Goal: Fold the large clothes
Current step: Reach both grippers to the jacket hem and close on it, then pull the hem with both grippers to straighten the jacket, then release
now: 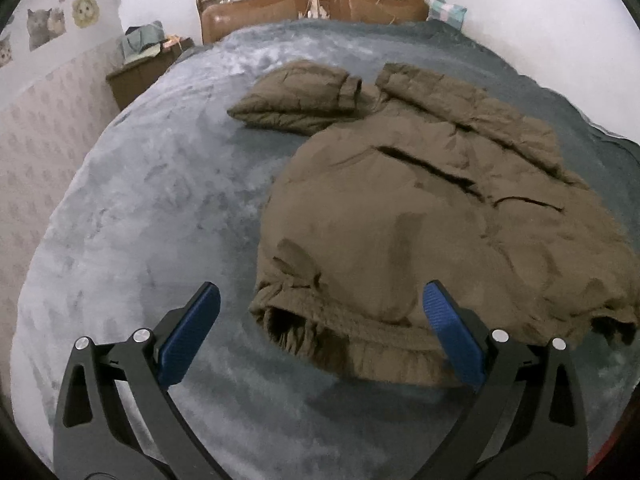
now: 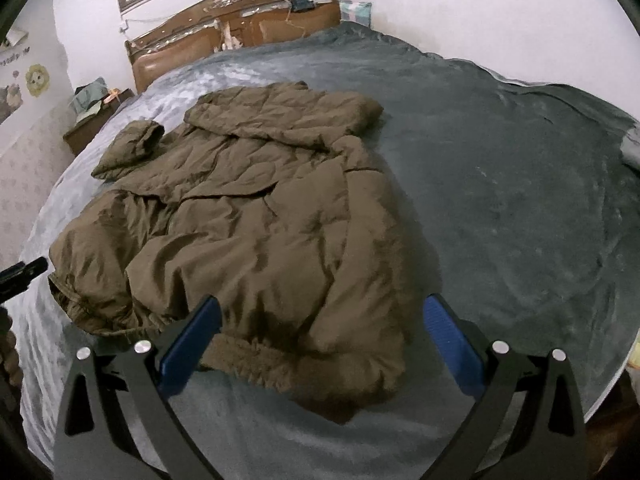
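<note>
An olive-brown padded jacket lay spread on a bed covered by a grey plush blanket, its elastic hem toward the cameras and its collar end toward the wooden headboard. One sleeve was folded in on itself on the left side, its cuff turned toward the collar; the other sleeve seemed to lie across the top of the body, though the folds made that hard to read. The left gripper hung just above the near left corner of the hem with its blue-padded fingers spread wide and holding nothing. The right gripper hovered over the near right part of the hem, its fingers likewise parted and empty, the left pad over the cloth and the right pad over bare blanket. In the right wrist view a dark tip of the left gripper showed at the left edge, beside the jacket's corner. A brown nightstand with a heap of things on top stood left of the bed, against a wall with cat stickers.
</note>
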`<action>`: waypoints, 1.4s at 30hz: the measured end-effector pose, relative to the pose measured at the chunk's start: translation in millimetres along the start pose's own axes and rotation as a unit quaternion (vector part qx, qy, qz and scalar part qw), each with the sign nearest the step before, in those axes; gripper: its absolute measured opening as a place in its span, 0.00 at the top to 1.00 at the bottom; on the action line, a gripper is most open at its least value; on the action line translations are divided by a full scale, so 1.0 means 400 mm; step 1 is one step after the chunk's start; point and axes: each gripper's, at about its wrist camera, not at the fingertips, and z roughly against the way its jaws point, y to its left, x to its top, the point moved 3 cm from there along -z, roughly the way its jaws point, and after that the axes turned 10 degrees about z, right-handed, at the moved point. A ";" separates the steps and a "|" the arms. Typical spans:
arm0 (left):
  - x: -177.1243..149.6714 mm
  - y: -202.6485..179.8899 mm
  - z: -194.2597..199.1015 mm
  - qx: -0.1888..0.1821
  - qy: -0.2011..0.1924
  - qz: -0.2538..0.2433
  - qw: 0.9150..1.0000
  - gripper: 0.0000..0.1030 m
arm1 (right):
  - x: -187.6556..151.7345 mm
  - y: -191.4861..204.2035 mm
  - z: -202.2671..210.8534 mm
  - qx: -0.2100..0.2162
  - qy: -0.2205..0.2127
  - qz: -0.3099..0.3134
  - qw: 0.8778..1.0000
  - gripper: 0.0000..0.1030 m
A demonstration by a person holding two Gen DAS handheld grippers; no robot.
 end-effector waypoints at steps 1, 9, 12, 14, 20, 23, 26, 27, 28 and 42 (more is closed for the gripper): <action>0.003 0.002 -0.022 0.005 0.000 0.000 1.000 0.03 | 0.004 0.004 -0.013 -0.001 0.003 0.006 1.000 0.02; -0.010 0.015 -0.158 -0.001 0.043 0.003 0.999 0.12 | 0.001 0.010 -0.105 0.027 0.032 0.020 0.999 0.18; -0.018 0.012 -0.170 -0.007 0.055 0.012 0.998 0.33 | -0.002 0.010 -0.124 0.045 0.040 0.027 0.998 0.38; -0.024 0.005 -0.166 -0.007 0.059 0.018 0.998 0.59 | -0.004 0.003 -0.135 0.053 0.043 0.035 0.997 0.59; -0.049 -0.011 -0.089 -0.008 0.053 0.034 0.998 0.82 | -0.010 -0.038 -0.125 0.040 0.036 0.085 0.995 0.77; -0.097 -0.021 -0.032 -0.014 0.055 0.048 0.997 0.83 | -0.015 -0.065 -0.103 0.021 0.033 0.107 0.993 0.78; -0.163 -0.050 0.045 -0.016 0.046 0.041 0.998 0.86 | -0.018 -0.108 -0.077 0.009 0.030 0.108 0.994 0.78; -0.196 -0.065 0.076 -0.019 0.048 0.038 0.998 0.88 | -0.020 -0.118 -0.070 0.006 0.030 0.109 0.994 0.78; -0.212 -0.073 0.091 -0.021 0.051 0.036 0.998 0.99 | -0.022 -0.130 -0.061 0.002 0.030 0.110 0.993 0.78; -0.236 -0.022 0.192 0.028 0.008 0.066 0.997 0.15 | -0.028 -0.138 0.016 0.013 0.011 0.111 0.994 0.71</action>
